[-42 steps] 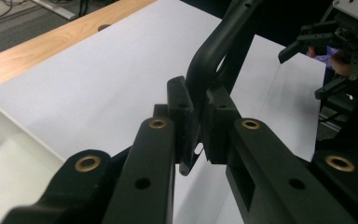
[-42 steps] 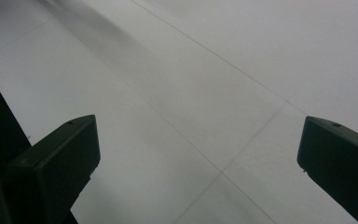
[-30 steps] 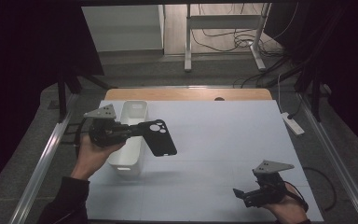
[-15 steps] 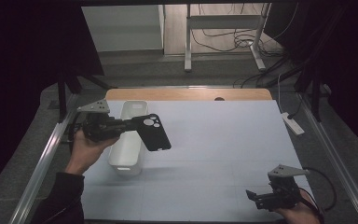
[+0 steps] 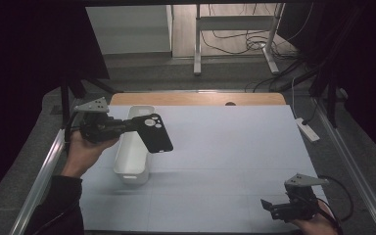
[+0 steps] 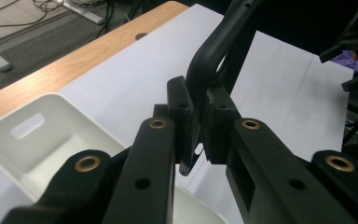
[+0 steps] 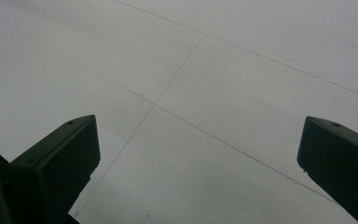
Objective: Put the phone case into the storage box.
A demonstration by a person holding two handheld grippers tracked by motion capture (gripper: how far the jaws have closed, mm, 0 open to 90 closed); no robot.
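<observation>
Pale grey matting covers the table (image 5: 225, 147), with a wooden strip along its far edge. At centre left of the high view your left gripper (image 5: 129, 126) pinches a black phone case (image 5: 154, 133) by its edge, holding it in the air above the white bin (image 5: 131, 161), probably so you can drop it in. Your pads (image 6: 181, 116) press on the rim. At lower right, your right gripper (image 5: 266, 205) hovers low over the mat, jaws spread and empty, seemingly kept clear.

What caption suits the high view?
Left gripper holds a phone case over a white bin.
</observation>
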